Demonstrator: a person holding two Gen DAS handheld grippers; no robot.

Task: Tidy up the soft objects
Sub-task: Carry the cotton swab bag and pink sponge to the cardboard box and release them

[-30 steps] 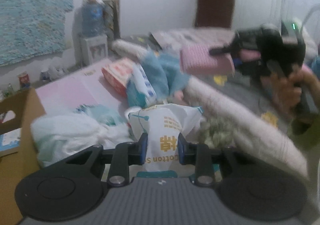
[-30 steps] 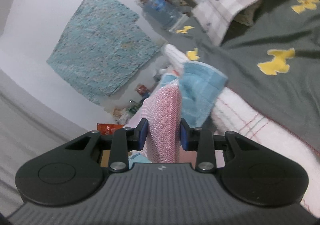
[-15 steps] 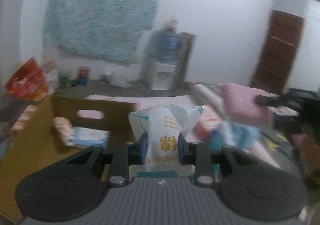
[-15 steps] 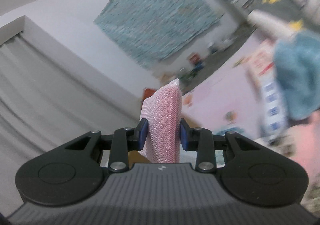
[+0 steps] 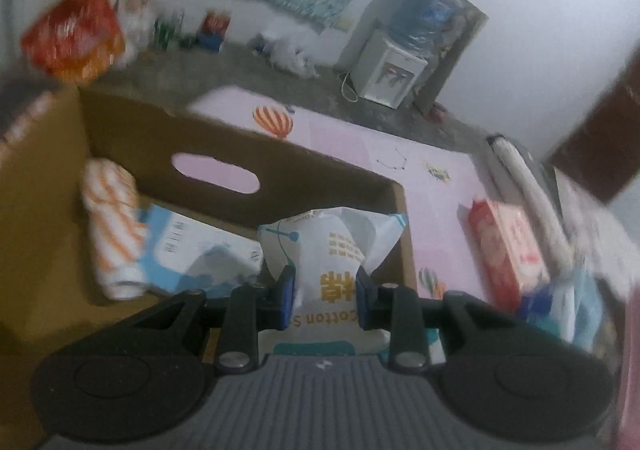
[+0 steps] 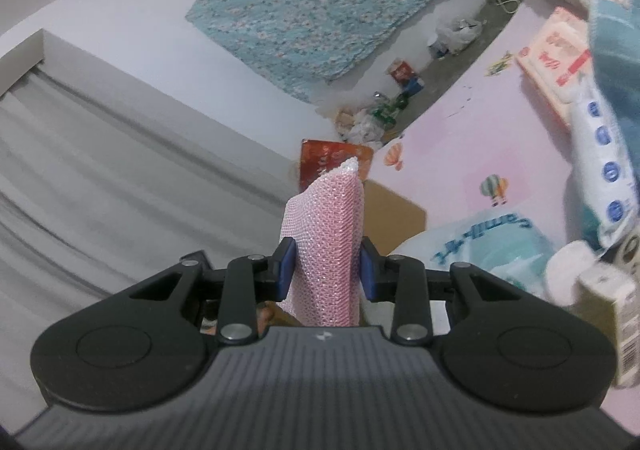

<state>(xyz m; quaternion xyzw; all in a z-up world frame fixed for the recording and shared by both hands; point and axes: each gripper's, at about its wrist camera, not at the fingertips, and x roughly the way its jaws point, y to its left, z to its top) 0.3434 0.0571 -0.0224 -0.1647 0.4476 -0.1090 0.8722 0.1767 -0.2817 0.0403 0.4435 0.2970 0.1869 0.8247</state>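
Note:
My left gripper (image 5: 325,292) is shut on a white cotton tissue pack (image 5: 332,250) with yellow print and holds it over the near right corner of a brown cardboard box (image 5: 280,165). Inside the box lie an orange-striped rolled cloth (image 5: 114,238) and a blue-white pack (image 5: 192,250). My right gripper (image 6: 325,270) is shut on a folded pink mesh cloth (image 6: 326,234), held up in the air above the cardboard box's corner (image 6: 394,209).
A pink play mat (image 5: 360,153) lies beyond the box, with a red-pink pack (image 5: 506,246) on it. In the right wrist view, a light blue bag (image 6: 488,242), a blue-dotted white pack (image 6: 600,165) and a blue towel (image 6: 616,61) lie at the right. A water dispenser (image 5: 396,65) stands by the wall.
My left gripper swung left from the pile on the bed to over the open box, still holding the tissue pack. My right gripper turned left with the pink cloth.

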